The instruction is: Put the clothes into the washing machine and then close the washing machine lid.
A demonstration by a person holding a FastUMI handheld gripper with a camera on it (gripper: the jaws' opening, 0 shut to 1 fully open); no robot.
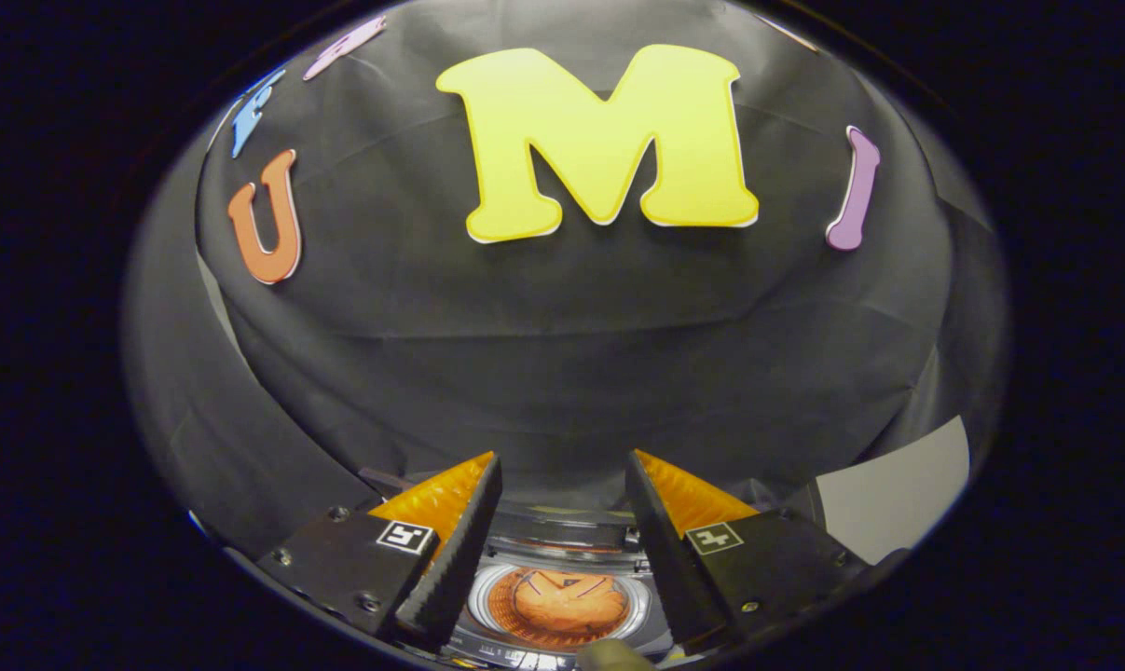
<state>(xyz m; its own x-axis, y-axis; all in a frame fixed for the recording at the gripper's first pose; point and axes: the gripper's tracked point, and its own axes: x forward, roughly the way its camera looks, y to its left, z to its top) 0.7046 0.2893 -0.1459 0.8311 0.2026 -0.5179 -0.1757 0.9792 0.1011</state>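
Both fingers of the gripper [562,485] stand apart with nothing between them, and they cover the two sides of the washing machine [562,540] below, so only a middle strip of its top shows. The round drum opening [562,606] holds an orange mass [567,601]; whether that is clothes cannot be told. The near rim of the machine is cut off. A pale flat patch [898,494] beside the right finger is cut off too, its nature unclear.

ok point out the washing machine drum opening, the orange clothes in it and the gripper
washing machine drum opening [484,608]: gripper view, its pale rim.
orange clothes [567,604]: gripper view, middle of the bundle.
gripper [562,466]: gripper view, open gap midway between fingertips.
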